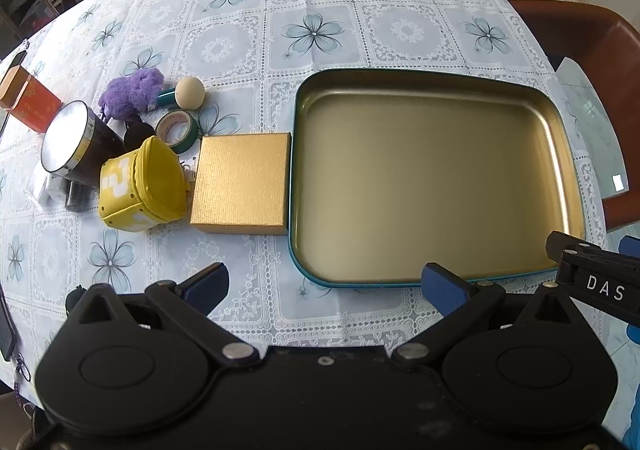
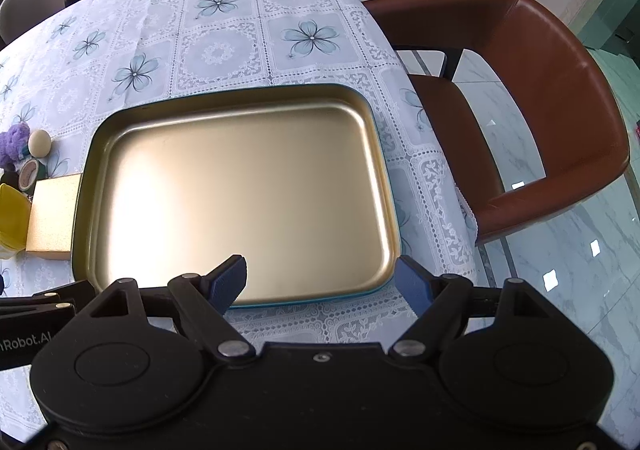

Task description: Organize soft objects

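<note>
A yellow plush block (image 1: pixel 140 186) with white marks lies on the floral tablecloth, left of a gold box (image 1: pixel 242 183). Behind it sits a fuzzy purple toy (image 1: pixel 132 92), also at the left edge of the right wrist view as the purple toy (image 2: pixel 14 142). A wide gold tin tray (image 1: pixel 432 90) with a teal outer wall stands bare on the right, and the tray (image 2: pixel 240 96) fills the right wrist view. My left gripper (image 1: pixel 326 286) is open above the near table edge, holding nothing. My right gripper (image 2: pixel 322 282) is open over the tray's near rim, also holding nothing.
Near the soft toys lie a cream ball (image 1: pixel 191 90), a green tape roll (image 1: pixel 178 130), a black cup with a silver lid (image 1: pixel 68 138) and an orange tin (image 1: pixel 30 102). A brown leather chair (image 2: pixel 552 98) stands at the table's right side.
</note>
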Demonstrator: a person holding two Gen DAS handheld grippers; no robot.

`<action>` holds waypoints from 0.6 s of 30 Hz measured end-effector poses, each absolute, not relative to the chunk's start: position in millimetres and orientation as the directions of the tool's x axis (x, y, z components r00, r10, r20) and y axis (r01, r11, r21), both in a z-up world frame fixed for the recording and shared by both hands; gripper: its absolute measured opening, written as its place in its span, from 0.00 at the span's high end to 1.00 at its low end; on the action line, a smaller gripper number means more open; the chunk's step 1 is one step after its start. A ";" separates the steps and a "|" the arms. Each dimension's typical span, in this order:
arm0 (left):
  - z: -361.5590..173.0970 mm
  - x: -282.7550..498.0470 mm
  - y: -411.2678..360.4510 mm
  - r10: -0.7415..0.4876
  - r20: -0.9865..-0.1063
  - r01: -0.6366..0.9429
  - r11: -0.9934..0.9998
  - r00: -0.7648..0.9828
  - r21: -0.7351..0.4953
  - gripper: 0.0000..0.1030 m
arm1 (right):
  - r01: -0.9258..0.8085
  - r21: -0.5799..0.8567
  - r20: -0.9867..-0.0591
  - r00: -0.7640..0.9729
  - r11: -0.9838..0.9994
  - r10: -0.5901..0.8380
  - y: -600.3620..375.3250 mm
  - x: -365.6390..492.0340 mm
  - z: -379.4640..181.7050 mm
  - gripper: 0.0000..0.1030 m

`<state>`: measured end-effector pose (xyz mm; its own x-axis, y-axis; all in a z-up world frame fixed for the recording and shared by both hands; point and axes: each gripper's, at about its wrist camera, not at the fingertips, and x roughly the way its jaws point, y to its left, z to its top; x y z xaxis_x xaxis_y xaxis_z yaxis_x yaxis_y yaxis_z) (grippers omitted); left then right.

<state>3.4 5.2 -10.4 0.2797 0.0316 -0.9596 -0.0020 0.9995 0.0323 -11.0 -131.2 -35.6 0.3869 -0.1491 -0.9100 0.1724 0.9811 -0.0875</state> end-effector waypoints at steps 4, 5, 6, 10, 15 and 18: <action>-11.1 3.2 7.8 0.033 -0.960 -0.012 0.999 0.278 0.031 0.00 | 0.171 -0.087 -0.912 0.383 0.981 -0.148 -129.5 -10.5 -37.2 0.26; -11.4 3.5 8.0 0.034 -0.960 -0.013 0.999 0.277 0.031 0.00 | 0.169 -0.088 -0.912 0.383 0.982 -0.148 -129.1 -10.1 -37.2 0.26; -11.8 3.6 8.4 0.033 -0.960 -0.014 0.999 0.276 0.031 0.00 | 0.168 -0.088 -0.912 0.383 0.982 -0.147 -128.8 -9.8 -37.3 0.26; -14.0 4.5 9.7 0.033 -0.963 -0.021 0.999 0.268 0.028 0.00 | 0.165 -0.088 -0.912 0.382 0.982 -0.146 -128.1 -9.2 -38.0 0.26; -15.3 5.8 10.9 0.035 -0.964 -0.028 0.999 0.265 0.029 0.00 | 0.159 -0.089 -0.915 0.377 0.983 -0.144 -127.1 -8.3 -39.5 0.26; -15.8 7.0 11.4 0.036 -0.964 -0.027 0.999 0.263 0.030 0.00 | 0.158 -0.088 -0.916 0.374 0.984 -0.142 -127.3 -7.1 -40.0 0.26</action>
<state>7.0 11.4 -15.8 0.2631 0.0358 -0.9641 -0.0273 0.9992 0.0297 -7.1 -127.3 -40.0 0.3745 -0.1423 -0.9163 0.1576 0.9835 -0.0883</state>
